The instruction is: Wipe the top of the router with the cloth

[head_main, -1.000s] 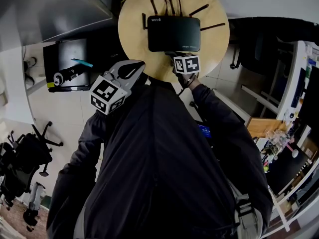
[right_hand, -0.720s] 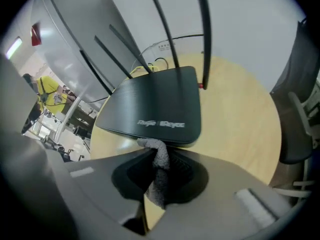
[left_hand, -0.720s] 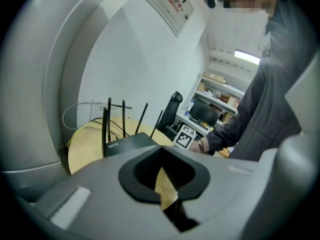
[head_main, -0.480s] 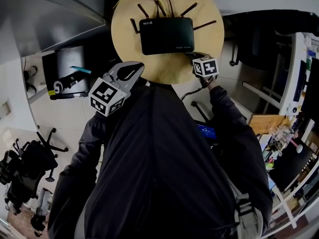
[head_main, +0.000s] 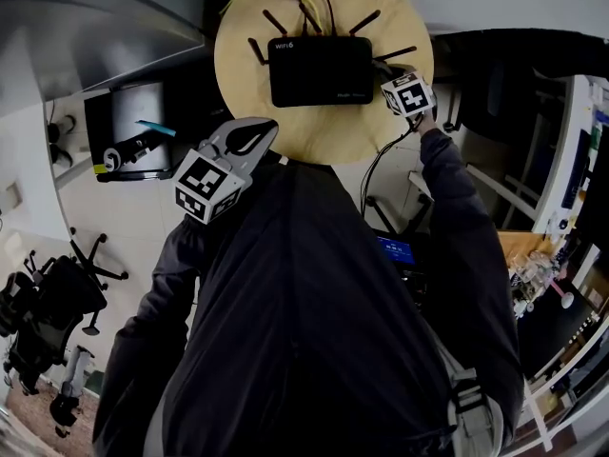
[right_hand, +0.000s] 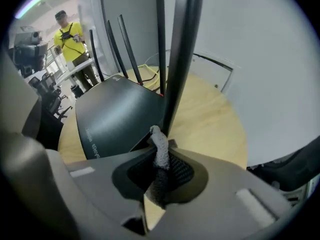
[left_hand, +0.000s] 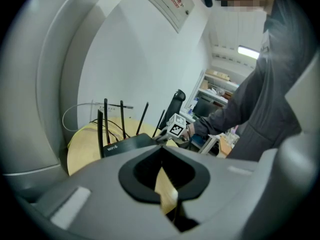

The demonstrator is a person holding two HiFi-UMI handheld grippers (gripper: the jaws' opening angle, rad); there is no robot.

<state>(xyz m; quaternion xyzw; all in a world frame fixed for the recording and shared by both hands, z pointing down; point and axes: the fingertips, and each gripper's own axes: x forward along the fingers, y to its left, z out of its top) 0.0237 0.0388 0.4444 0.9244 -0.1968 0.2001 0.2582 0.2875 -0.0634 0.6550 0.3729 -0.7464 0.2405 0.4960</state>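
Sliding round from the router's [head_main: 320, 69] near edge, the right gripper [head_main: 392, 76] is now sitting at the router's right end, where a second ago it was working along the front. The left gripper [head_main: 249, 133] is hanging back where it was, on the person's side of the router, short of its front edge.

The right gripper's jaws are pinching a grey knitted cloth [right_hand: 160, 156]. A bunched strip of it is standing up between the tips, just beside the router's right-hand corner at the foot of an antenna [right_hand: 177, 59]. Whether the cloth is actually touching the casing there I cannot tell. The left gripper's jaws are pressed together with nothing between them; only the pale round table [head_main: 314, 131] is showing through the slit under them.

The router is lying flat in the middle of that table, antennas up and cables trailing off behind it. Its broad dark top is showing bare in both the head view and the right gripper view — no cloth is resting on it.

As I judge it, the wiping is only getting going. The cloth is skirting the router's edges, and the real job — sweeping across the top from this right end toward the left — looks to be waiting.
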